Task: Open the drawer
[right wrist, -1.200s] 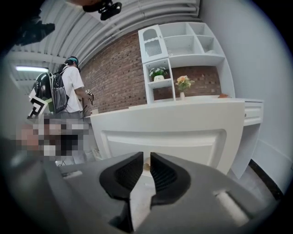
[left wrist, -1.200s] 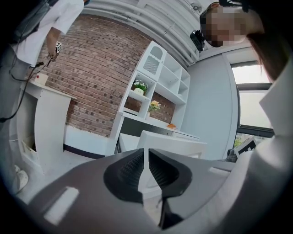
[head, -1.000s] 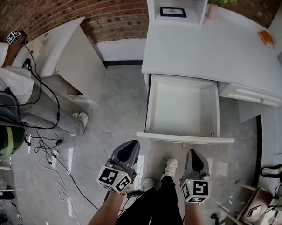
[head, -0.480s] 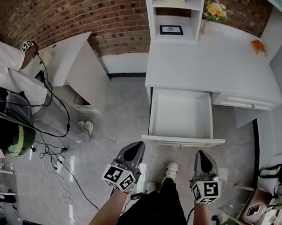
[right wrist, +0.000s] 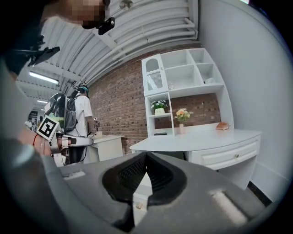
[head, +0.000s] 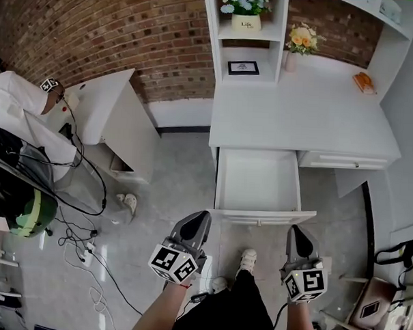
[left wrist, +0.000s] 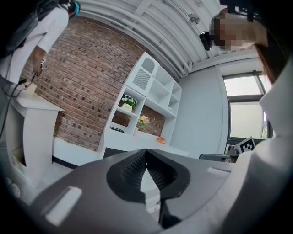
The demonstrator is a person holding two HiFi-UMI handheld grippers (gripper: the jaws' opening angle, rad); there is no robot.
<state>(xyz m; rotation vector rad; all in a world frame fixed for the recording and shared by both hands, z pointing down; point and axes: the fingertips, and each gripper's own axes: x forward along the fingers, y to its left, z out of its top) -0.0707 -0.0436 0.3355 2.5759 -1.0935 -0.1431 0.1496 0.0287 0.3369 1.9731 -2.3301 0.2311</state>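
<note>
the drawer [head: 258, 180] already stands pulled well out from under the white desk [head: 297, 117], its tray bare and its front panel [head: 262, 215] facing the person. it slides along a line running from the desk toward the person. both tools hang in front of that panel, touching nothing: the left gripper [head: 197, 218] by its left corner, the right gripper [head: 298, 233] toward its right end, about equally near. each has its jaws clenched on nothing.
</note>
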